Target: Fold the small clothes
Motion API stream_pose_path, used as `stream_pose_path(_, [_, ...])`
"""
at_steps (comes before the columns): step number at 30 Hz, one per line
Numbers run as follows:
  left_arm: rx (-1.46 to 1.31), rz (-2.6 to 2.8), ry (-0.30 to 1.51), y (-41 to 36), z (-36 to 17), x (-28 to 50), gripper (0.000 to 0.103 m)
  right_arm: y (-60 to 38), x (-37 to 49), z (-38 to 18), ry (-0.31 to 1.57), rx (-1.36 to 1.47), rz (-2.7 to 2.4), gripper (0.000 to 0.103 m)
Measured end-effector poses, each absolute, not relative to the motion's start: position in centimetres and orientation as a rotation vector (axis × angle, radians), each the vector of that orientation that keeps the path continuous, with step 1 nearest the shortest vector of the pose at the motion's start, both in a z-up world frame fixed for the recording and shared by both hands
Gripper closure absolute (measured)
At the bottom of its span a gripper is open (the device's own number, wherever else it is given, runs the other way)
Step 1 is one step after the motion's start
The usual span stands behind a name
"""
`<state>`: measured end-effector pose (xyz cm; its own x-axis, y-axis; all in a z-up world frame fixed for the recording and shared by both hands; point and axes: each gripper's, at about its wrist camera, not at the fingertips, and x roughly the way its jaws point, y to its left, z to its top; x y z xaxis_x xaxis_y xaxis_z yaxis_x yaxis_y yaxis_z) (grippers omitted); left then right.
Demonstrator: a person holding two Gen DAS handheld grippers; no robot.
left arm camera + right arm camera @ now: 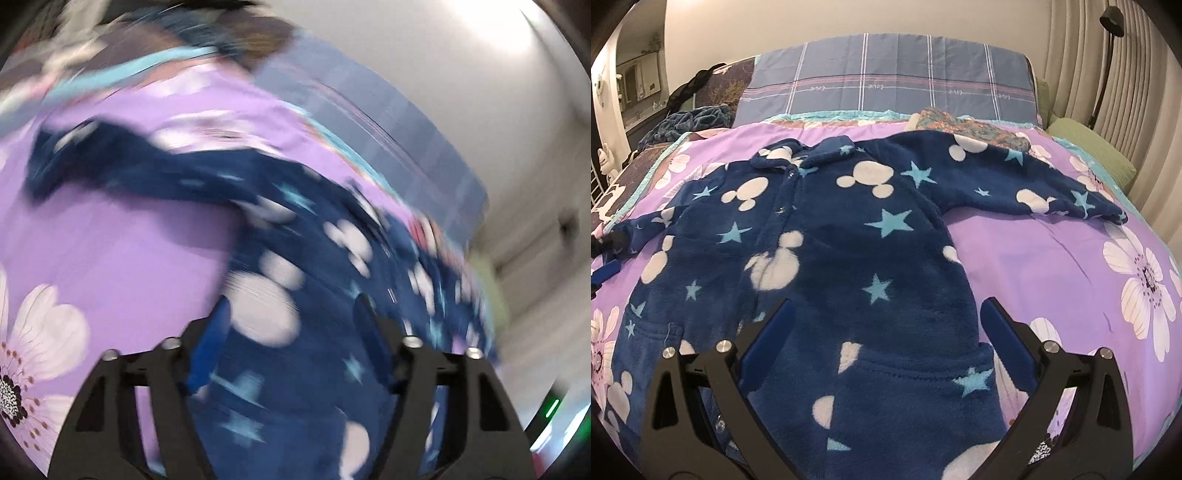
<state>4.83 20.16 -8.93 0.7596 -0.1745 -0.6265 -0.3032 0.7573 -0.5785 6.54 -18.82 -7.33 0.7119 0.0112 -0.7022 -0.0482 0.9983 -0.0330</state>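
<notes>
Right wrist: right tool (884, 321) wide open over blue fleece garment (849, 240); left tool (291, 314) parted.

We find only one piece of writing: a small white cursive word repeated along the pink stripe of the blue checked pillow (886, 70) at the head of the bed, seen from the right wrist. It may read "love", upside down, but it is too small for us to be sure. The left wrist view is blurred, and we read nothing there.
</notes>
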Motion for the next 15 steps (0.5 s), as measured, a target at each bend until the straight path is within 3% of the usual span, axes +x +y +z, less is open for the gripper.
stream_pose_path(6, [-0.934,0.291,0.62,30.0,-10.8,3.1,0.042,-17.9,7.7,-8.4,0.805,-0.077,0.038,0.002])
stream_pose_path(15, [-1.322,0.395,0.545,37.8,-15.0,7.1,0.018,-15.6,9.3,-9.6,0.845,-0.138,0.06,0.002])
